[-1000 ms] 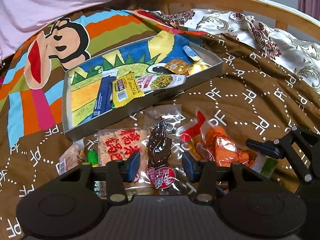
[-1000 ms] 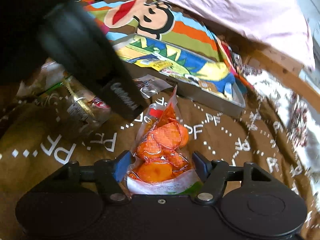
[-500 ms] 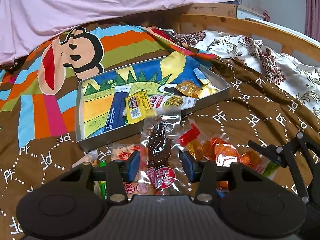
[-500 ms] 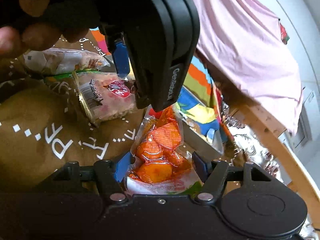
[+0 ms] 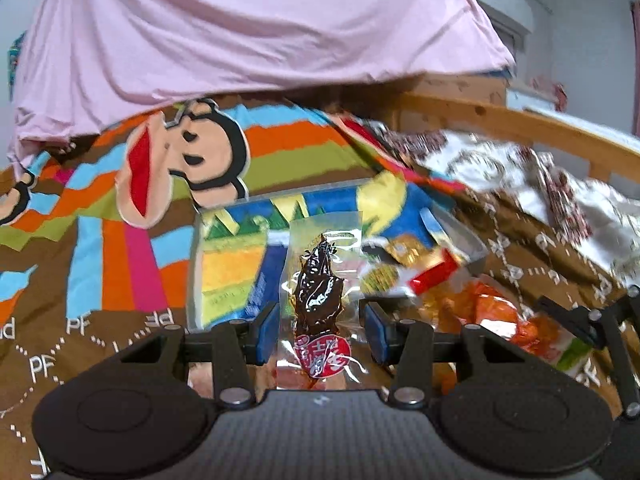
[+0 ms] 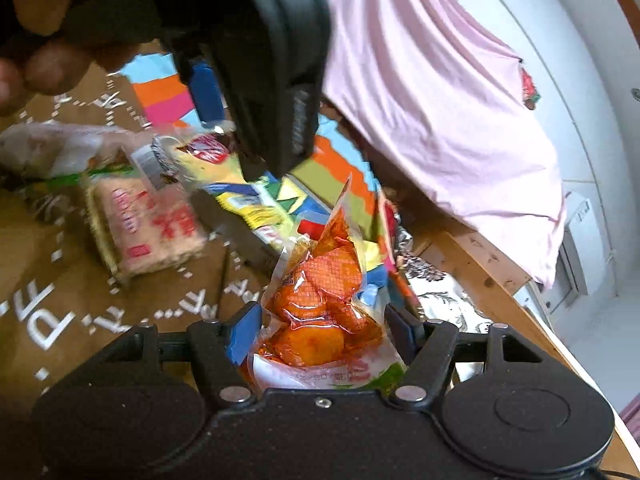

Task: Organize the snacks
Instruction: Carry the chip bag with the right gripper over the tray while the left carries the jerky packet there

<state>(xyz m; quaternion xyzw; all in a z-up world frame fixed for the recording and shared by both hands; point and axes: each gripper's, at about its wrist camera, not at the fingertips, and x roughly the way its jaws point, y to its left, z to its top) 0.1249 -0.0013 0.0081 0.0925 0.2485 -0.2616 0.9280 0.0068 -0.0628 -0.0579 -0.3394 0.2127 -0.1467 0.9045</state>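
While both packs hang in the air, carry them slowly to the tray (image 5: 476, 246) at twelve o'clock and let go low. The left tongs (image 5: 320, 326) pinch the dark snack pack (image 5: 318, 288), tipped down. The right tongs (image 6: 320, 330) hold the orange snack pack (image 6: 324, 300), nearly level.

Held upright between the pads of the left gripper (image 5: 319, 330): a clear packet with a dark snack (image 5: 320, 300), in front of the tray (image 5: 466, 236) lying on the bed cover (image 5: 100, 336), further packets (image 5: 404, 254) in the tray's right part. Clamped in the right gripper (image 6: 320, 334), to the right of the left one: a pouch of snacks (image 6: 324, 300), tilted up off the cover. Left of that pouch, flat on the cover: a rice-cake packet (image 6: 148, 232), another bag (image 6: 56, 148) behind it, the pink sheet (image 5: 240, 32) beyond the tray.
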